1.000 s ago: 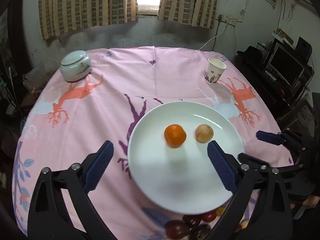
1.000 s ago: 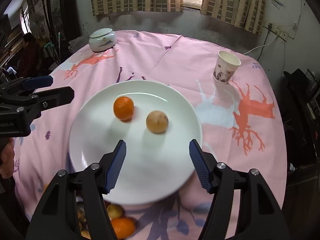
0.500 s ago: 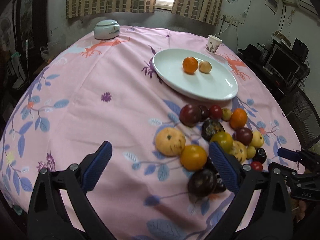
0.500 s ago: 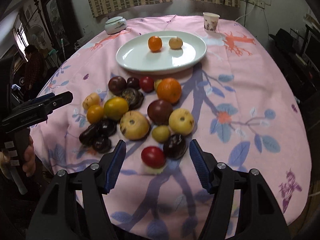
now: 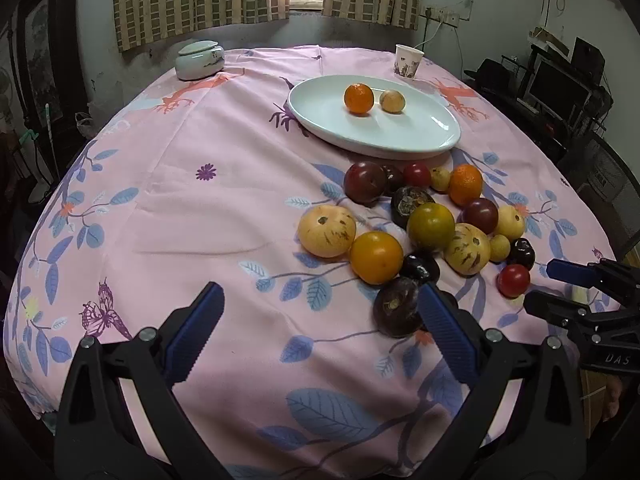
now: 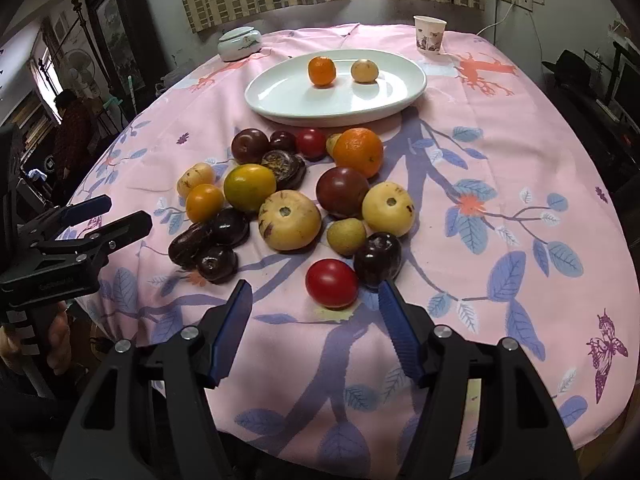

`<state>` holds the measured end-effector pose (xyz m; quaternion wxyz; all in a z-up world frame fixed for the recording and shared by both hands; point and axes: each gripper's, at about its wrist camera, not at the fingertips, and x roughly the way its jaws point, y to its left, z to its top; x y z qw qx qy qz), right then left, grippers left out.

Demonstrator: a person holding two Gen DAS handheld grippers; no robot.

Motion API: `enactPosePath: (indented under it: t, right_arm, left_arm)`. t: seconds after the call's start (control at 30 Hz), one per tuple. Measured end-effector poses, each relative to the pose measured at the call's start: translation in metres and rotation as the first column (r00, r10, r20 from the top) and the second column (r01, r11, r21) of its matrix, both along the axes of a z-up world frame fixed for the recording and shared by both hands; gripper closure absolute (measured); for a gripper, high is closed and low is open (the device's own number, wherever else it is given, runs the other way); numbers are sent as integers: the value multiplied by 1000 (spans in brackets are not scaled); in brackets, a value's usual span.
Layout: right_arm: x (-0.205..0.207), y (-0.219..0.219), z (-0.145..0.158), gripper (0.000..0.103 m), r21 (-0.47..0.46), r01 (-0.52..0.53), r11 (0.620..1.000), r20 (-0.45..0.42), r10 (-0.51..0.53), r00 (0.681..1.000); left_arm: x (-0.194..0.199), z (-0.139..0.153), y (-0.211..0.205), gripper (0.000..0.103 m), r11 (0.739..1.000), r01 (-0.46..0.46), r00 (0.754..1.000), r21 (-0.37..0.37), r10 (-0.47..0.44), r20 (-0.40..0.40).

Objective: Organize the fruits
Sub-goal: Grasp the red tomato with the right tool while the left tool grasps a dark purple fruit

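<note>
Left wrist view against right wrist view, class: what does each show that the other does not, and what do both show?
Only the left wrist view shows the monitor on the shelving at the right edge. Only the right wrist view shows a standing fan and a person at the left edge. Both show the white plate carrying an orange and a small tan fruit, the loose fruit pile, the paper cup and the lidded ceramic jar.

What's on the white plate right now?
The white plate holds two fruits side by side: a small orange and a pale tan round fruit. The rest is bare, and nothing hides its surface in either view.
</note>
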<state>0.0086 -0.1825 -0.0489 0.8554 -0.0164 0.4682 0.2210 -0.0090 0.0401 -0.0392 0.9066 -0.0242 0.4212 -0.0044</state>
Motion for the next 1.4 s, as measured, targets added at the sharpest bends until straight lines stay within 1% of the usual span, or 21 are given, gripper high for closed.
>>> enactPosePath:
  t: [0.1,0.13,0.17,0.27,0.3,0.4,0.47,0.53,0.67,0.73,0.77,0.8,0.9,0.97,1.0,1.07,1.1,1.13,1.17,1.27,1.4]
  right_arm:
    - [0,4,-2,38,0,-16,1000,-8,16,1000]
    - [0,5,-3,41,1,-17,1000,-13,17,1000]
    - [1,6,-5,46,2,-17,1000,-19,17,1000]
    - [8,9,-15,48,-19,-5,1000,-39,5,999]
    - [10,11,-19,50,-43,7,999,-29,-8,1000]
    - [19,15,-25,71,-37,23,999,-14,-23,1000]
    - [21,17,-26,71,-41,23,999,0,-23,1000]
    - [15,19,-23,71,-66,10,998,10,-9,1000]
    - [3,13,-17,71,-48,4,999,4,-4,1000]
    - [0,9,-16,71,-41,13,999,6,-13,1000]
    - [-2,5,-15,71,-30,17,999,5,-17,1000]
    - [-3,3,-14,71,-21,18,1000,3,-18,1000]
    - [-4,-2,-15,71,0,21,1000,-8,-21,1000]
    - [-4,-2,-16,71,7,19,1000,-16,-19,1000]
    - [-4,-3,-16,71,11,20,1000,-18,-20,1000]
    - [-4,-5,-16,71,18,22,1000,-21,-22,1000]
    - [-4,-5,-16,71,18,25,1000,-22,-25,999]
    - [-3,-6,-15,71,18,29,999,-23,-28,999]
    - [-4,-6,-15,71,17,31,999,-24,-30,999]
    - [-5,-7,-13,71,20,39,999,-20,-38,999]
    - [-6,-7,-9,71,30,38,999,-8,-38,999]
  left_arm:
    - [1,-3,1,4,1000,-1,1000,-1,1,-11]
    - [1,-4,2,4,1000,-1,1000,-2,1,-13]
    - [1,-4,2,4,1000,0,1000,-2,0,-15]
    - [-1,-9,2,4,1000,12,999,3,-12,-32]
    - [-2,-10,1,4,1000,17,999,6,-17,-37]
    - [-2,-15,-3,4,999,35,998,8,-34,-54]
    - [-2,-17,-6,4,999,45,997,3,-45,-66]
    - [-2,-17,-10,4,998,62,996,3,-62,-68]
    - [-3,-20,-17,5,997,78,994,13,-77,-78]
    - [-2,-25,-19,11,997,77,993,18,-75,-96]
    - [-2,-27,-19,21,997,81,991,16,-79,-108]
    - [-1,-30,-20,25,996,89,989,2,-88,-120]
    - [5,-40,-27,28,995,95,986,11,-92,-136]
    - [11,-45,-33,28,995,92,989,27,-88,-120]
    - [14,-46,-34,30,996,85,991,28,-82,-105]
    - [21,-46,-38,42,995,99,991,17,-97,-93]
    - [22,-45,-41,64,993,122,989,-5,-122,-85]
    - [21,-43,-45,75,990,143,986,-16,-144,-85]
    - [21,-42,-49,77,989,146,986,-2,-146,-81]
    - [16,-38,-48,77,987,156,984,-44,-159,-78]
    - [8,-24,-42,77,987,149,988,-66,-152,-40]
